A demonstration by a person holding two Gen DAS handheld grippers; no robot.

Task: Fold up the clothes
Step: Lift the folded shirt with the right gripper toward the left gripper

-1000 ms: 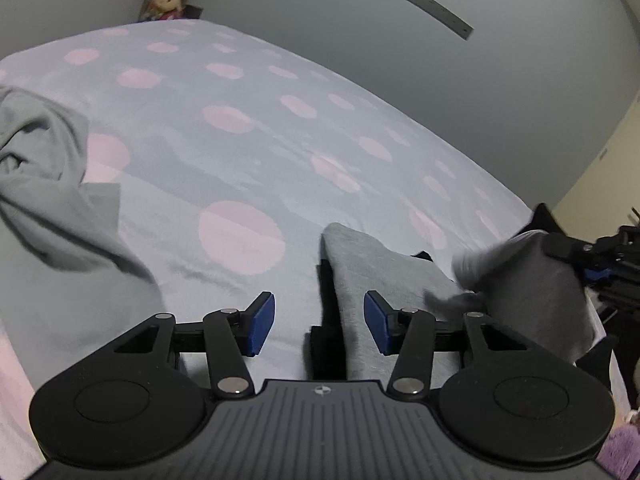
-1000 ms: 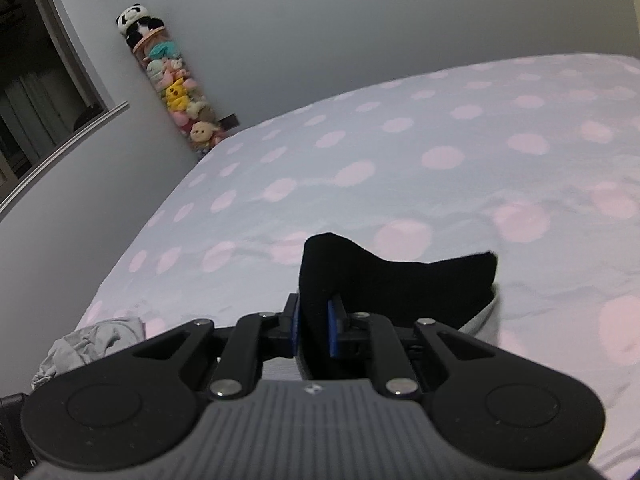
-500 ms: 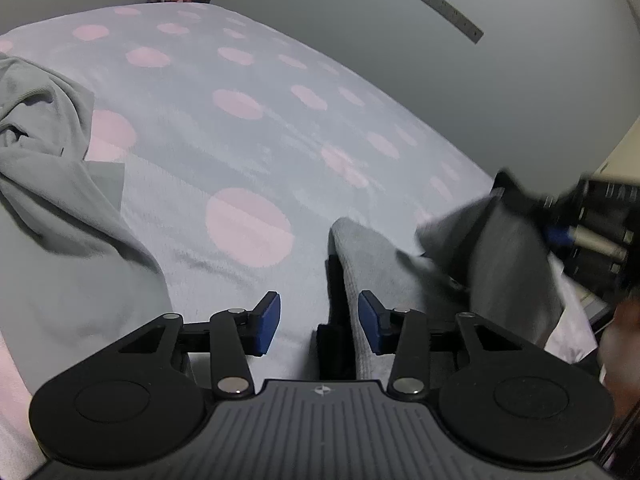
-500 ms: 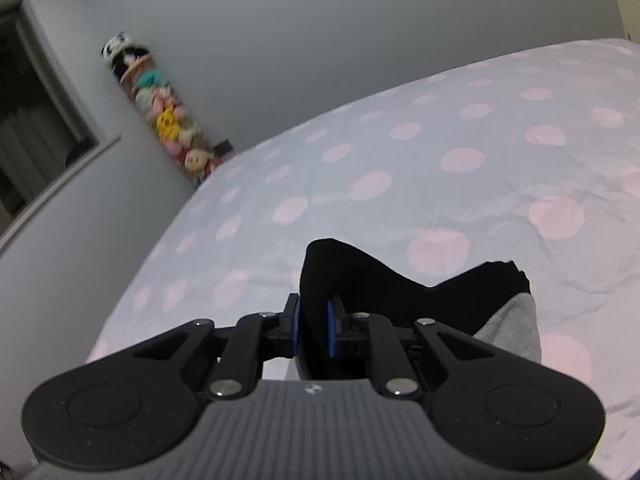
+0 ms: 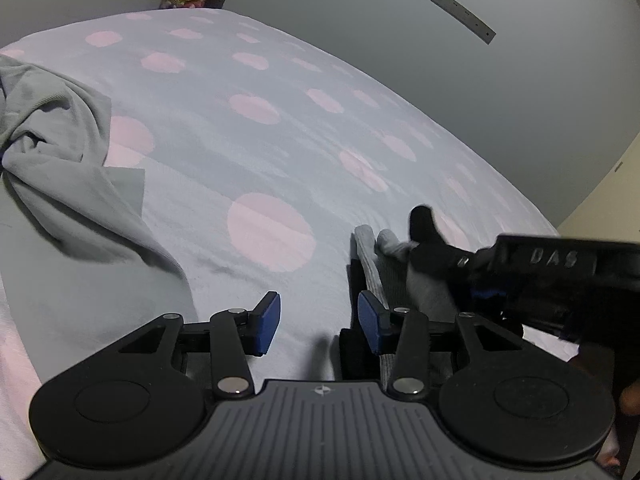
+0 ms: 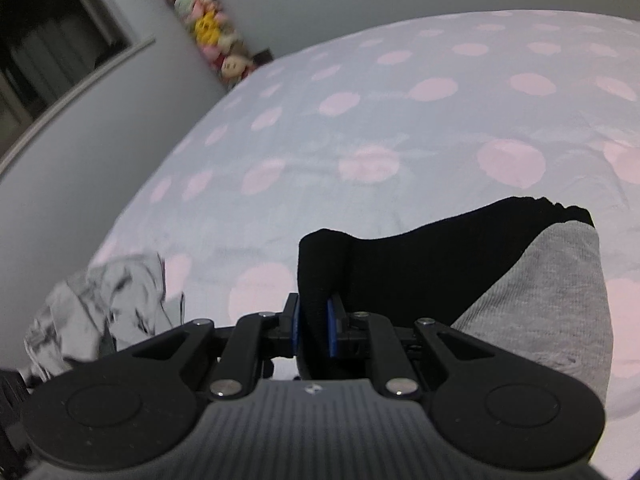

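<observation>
A grey-and-black sock (image 6: 532,280) lies on the bed. My right gripper (image 6: 313,328) is shut on its black end (image 6: 320,264) and holds it folded over the grey part. In the left wrist view the sock (image 5: 384,264) lies just right of my left gripper (image 5: 319,320), which is open and empty, low over the sheet. The right gripper (image 5: 472,280) comes in from the right over the sock. A crumpled grey garment (image 5: 60,184) lies at the left; it also shows in the right wrist view (image 6: 104,312).
The bed has a pale grey sheet with pink dots (image 5: 272,232). Stuffed toys (image 6: 208,28) hang in the far corner by a dark window (image 6: 52,48). Grey walls bound the bed's far sides.
The right gripper has carried the sock's black end leftward over the grey part, closer to my left gripper. The left gripper stayed open and nearly still.
</observation>
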